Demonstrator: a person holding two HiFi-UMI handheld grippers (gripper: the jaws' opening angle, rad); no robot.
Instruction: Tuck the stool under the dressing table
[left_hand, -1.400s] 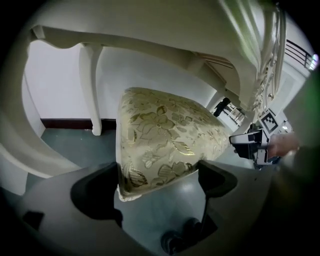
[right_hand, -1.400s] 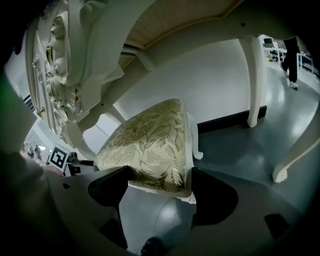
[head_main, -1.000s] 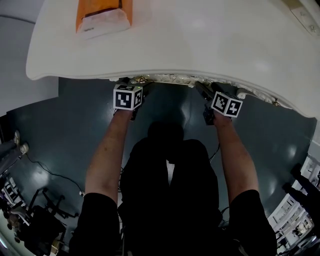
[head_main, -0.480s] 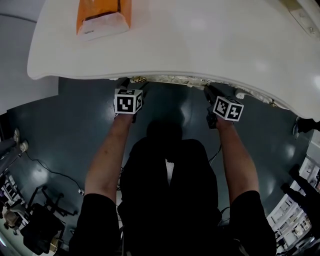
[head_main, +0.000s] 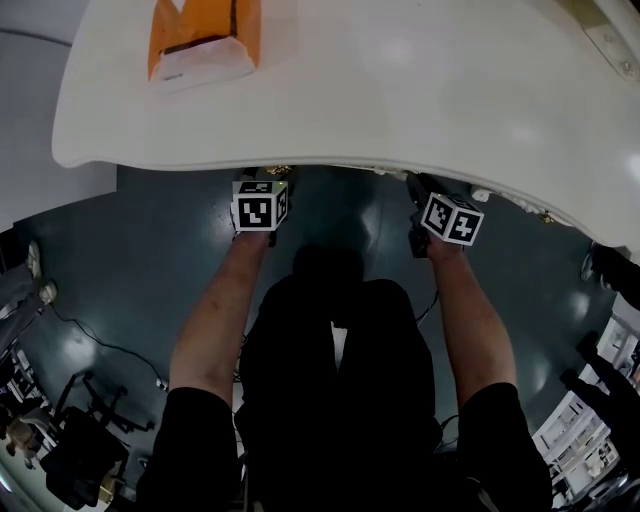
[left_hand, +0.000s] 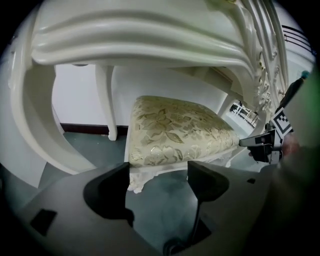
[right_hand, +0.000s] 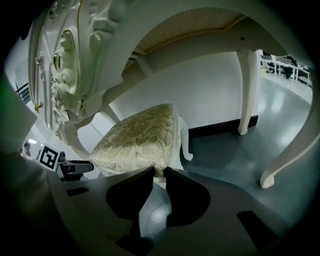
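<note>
Two tools work one stool (left_hand: 175, 130), one at each front corner, probably to keep it square as it slides. The left tool (left_hand: 159, 171) has just been closing its jaws. They now stand fairly wide, with the stool's near corner and carved leg top filling the gap. The pads appear to bear on it, a broad hold because the frame is thick there. The right tool (right_hand: 159, 172) has also just been closing, and it is down to a narrow pinch on a thin white part of the stool's front edge.

The stool stands on the dark floor (head_main: 150, 260) inside the knee space of the white counter (head_main: 400, 90). Its gold-patterned seat is already beneath the carved apron. From the head view the top hides it completely, and only the marker cubes show, at 11 and 1 o'clock of the person's body, right at the counter's edge. An orange box (head_main: 205, 35) sits on top at 11 o'clock, well clear of the work.

Both tools angle downward, likely because the seat rail sits low beneath the overhang. The tuck looks nearly complete. A short, even push toward 12 o'clock should finish it, keeping clear of the curved leg (right_hand: 248, 90).
</note>
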